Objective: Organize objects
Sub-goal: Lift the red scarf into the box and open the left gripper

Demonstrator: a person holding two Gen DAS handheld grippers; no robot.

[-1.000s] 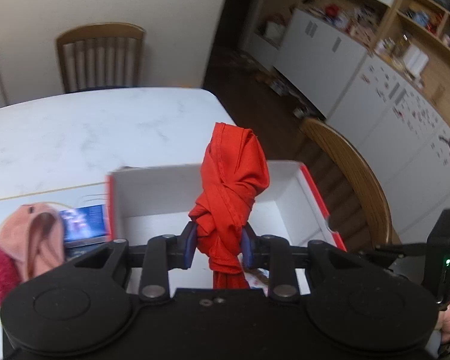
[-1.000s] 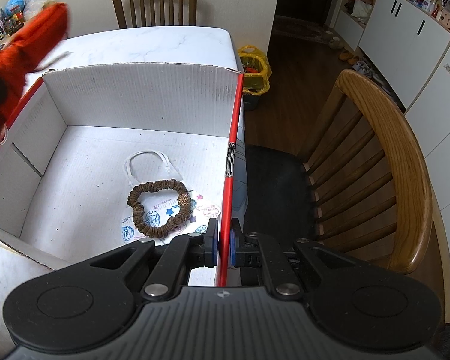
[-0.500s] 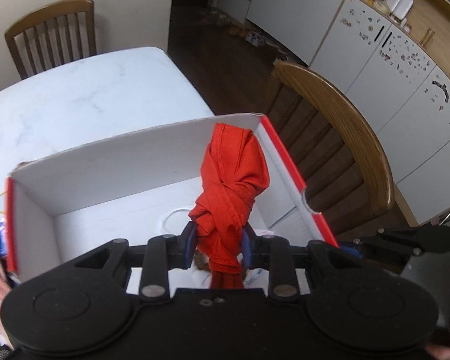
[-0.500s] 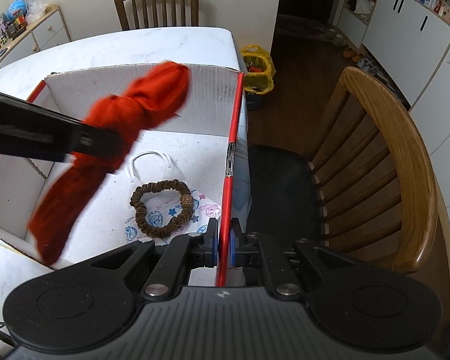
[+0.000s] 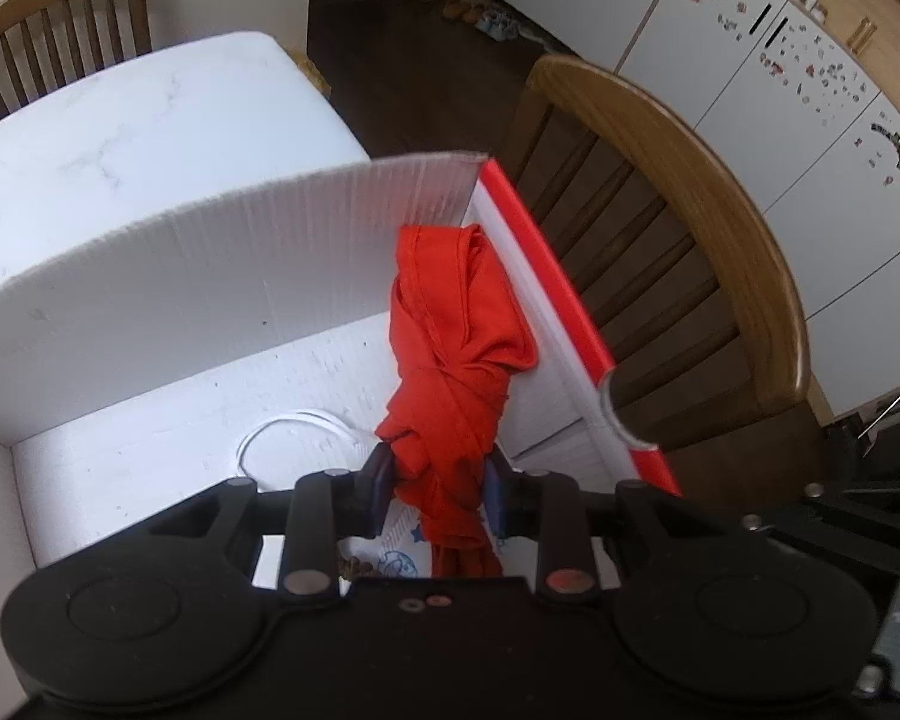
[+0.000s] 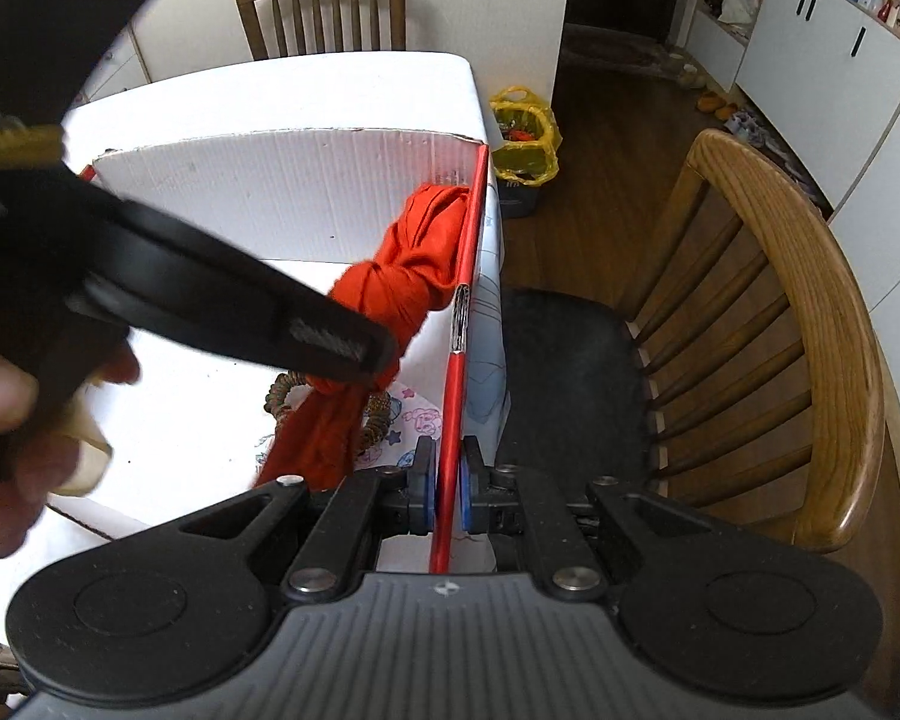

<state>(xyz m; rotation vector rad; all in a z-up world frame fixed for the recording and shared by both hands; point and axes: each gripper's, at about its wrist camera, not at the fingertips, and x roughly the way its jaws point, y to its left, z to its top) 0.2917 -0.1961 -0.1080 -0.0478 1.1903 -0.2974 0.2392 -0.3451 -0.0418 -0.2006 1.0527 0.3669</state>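
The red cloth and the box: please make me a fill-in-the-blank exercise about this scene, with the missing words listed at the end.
1. The left tongs are shut on a knotted cloth of ____ colour.
2. The right tongs are shut on the red-edged ____ of the white box.
3. The lower end of the cloth hangs over a brown ____ lying in the box.
4. Beside the box stands a wooden ____.

Missing words: red; wall; scrunchie; chair

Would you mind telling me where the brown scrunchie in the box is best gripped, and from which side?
Grip the brown scrunchie across its ring band, coming straight down from above: it lies flat on the box floor. Only the arc nearest the red wall shows; the red cloth in the left gripper covers the rest, so clear that first.
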